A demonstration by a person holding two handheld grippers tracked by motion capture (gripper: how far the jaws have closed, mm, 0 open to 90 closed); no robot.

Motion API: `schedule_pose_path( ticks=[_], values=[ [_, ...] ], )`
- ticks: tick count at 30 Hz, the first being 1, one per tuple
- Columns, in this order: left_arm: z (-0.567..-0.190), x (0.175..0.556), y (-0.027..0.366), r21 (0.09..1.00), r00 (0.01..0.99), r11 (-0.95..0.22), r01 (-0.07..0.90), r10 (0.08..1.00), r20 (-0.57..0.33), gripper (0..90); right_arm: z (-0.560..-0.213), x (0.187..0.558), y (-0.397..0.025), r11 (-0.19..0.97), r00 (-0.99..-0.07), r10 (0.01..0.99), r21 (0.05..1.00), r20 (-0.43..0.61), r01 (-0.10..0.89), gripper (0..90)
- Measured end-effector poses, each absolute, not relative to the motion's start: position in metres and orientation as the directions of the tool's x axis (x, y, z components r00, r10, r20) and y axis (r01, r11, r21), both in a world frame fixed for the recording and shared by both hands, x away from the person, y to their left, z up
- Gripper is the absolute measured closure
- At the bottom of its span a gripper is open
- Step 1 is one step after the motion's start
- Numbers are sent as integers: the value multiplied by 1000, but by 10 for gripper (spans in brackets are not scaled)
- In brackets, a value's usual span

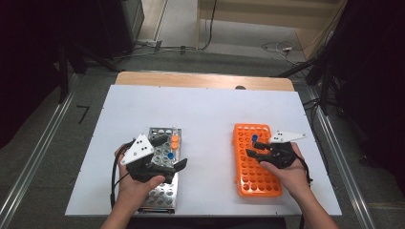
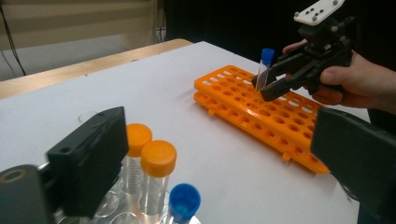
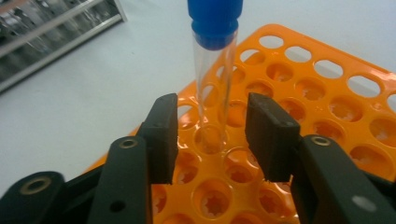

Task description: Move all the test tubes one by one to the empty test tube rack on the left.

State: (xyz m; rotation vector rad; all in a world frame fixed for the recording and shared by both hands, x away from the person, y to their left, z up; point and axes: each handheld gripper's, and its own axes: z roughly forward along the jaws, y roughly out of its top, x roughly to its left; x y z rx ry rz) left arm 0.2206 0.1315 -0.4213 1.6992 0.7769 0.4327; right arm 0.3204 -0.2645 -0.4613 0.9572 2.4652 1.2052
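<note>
Tabletop (image 1: 205, 114): white sheet over a wooden top, bearing two racks.

Orange rack (image 1: 255, 176): plastic, many round holes, on the right half of the tabletop, lying flat.

Tube (image 3: 214, 79): clear, blue cap, upright, its foot seated in one hole of the orange rack near that rack's far end. Also seen in the high view (image 1: 254, 139) and the left gripper view (image 2: 264, 65).

Right gripper (image 3: 212, 135): held over the orange rack, jaws released, one on each side of the tube with a gap to either side; neither touches the glass.

Metal rack (image 1: 162, 191): on the left half of the tabletop, well apart from the orange rack. Holds two orange-capped tubes (image 2: 158, 175) side by side and one blue-capped tube (image 2: 184, 201) just nearer the camera in the left gripper view.

Left gripper (image 1: 169, 152): held above the metal rack, jaws spread wide and grasping nothing.
</note>
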Motion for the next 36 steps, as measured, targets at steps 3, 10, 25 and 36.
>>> schedule_pose_path(
  ticks=[3,10,25,36],
  values=[
    [-420,221,128,954,719,-124,275,685,-118,1,-464,322,-262,471,-757,652,763,35,442,587],
    [-419,222,117,948,730,-142,284,673,-118,0,-465,320,-257,503,-765,644,760,-12,412,712],
    [-418,222,110,949,748,-145,282,653,-123,0,-459,313,-262,447,-754,657,806,-1,388,751],
    [-417,221,104,949,755,-145,280,643,-125,0,-442,300,-264,397,-754,656,848,4,350,752]
  ],
)
